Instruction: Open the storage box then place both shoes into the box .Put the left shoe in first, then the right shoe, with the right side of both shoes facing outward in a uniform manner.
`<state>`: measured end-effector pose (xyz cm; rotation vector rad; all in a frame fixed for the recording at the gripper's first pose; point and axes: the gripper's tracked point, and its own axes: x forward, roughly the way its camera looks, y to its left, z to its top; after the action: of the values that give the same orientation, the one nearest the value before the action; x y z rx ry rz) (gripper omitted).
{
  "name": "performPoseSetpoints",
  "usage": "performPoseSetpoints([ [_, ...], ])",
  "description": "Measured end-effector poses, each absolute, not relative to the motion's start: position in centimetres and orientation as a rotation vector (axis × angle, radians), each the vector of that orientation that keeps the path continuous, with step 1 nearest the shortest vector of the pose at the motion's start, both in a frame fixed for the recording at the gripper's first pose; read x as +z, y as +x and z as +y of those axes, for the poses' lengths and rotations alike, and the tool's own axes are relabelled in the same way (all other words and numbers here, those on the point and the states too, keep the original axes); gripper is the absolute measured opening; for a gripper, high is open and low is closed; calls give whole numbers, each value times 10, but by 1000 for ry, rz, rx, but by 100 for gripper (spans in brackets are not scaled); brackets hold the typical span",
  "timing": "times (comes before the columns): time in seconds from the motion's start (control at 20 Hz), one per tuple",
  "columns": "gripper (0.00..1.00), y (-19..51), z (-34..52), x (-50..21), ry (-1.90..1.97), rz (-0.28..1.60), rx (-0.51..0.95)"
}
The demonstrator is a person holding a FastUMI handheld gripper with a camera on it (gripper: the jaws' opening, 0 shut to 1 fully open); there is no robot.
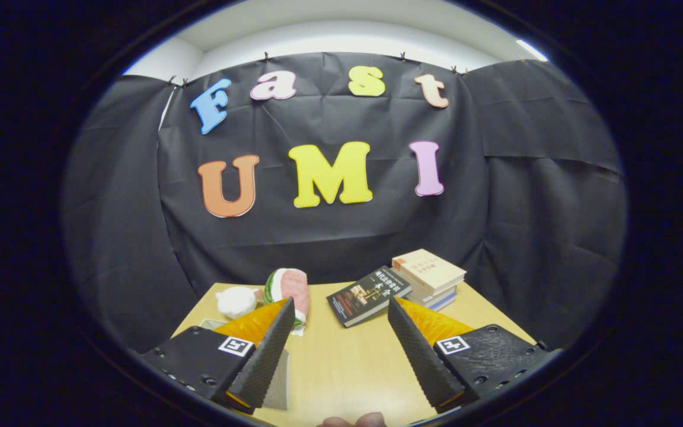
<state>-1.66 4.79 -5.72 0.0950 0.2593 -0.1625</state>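
Note:
My gripper hangs above a light wooden table, open, with a wide gap and bare tabletop between its fingers. A pale grey flat piece shows just under the left finger; I cannot tell what it is. Part of a person's hand shows close behind the fingers.
Beyond the left finger, a watermelon-slice soft toy and a white soft toy lie at the table's far edge. Beyond the right finger, a dark book leans against a short stack of books. The black cloth wall rises behind the table.

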Motion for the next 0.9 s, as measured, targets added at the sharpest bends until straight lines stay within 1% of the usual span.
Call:
performPoseSetpoints([
  [0.25,96,-28,36,-40,80,202,-149],
  [0.5,96,-34,48,-30,84,169,-126],
  [0.9,96,-32,61,-33,110,152,-122],
])
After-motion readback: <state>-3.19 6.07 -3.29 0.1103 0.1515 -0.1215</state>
